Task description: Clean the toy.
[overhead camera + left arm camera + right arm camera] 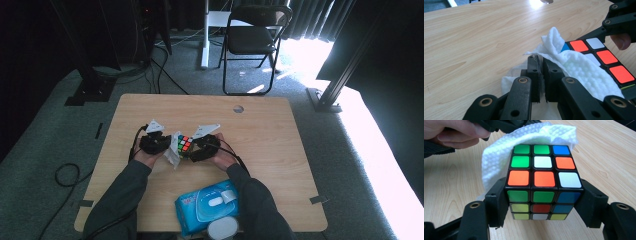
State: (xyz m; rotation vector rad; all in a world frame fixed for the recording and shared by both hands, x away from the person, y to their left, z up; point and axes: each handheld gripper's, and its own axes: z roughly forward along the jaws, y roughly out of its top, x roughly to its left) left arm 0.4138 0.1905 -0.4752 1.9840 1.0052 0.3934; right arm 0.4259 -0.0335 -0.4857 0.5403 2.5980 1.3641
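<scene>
A scrambled puzzle cube [542,177] with green, orange, white and blue stickers sits clamped between the two jaws of my right gripper [544,202], just above the wooden table. A white wet wipe [576,67] is draped over the cube's far side, and my left gripper [540,72] is shut on a fold of it. In the high view the cube [184,144] lies between the left gripper [170,146] and the right gripper [192,149], near the middle of the table. The wipe [173,156] hangs down beside the cube. The wipe hides part of the cube's top face [604,57].
A blue pack of wet wipes [207,206] lies at the table's near edge, with a round white lid [222,229] in front of it. The table [270,150] has a cable hole [238,108] at its far side. A folding chair [252,40] stands beyond it.
</scene>
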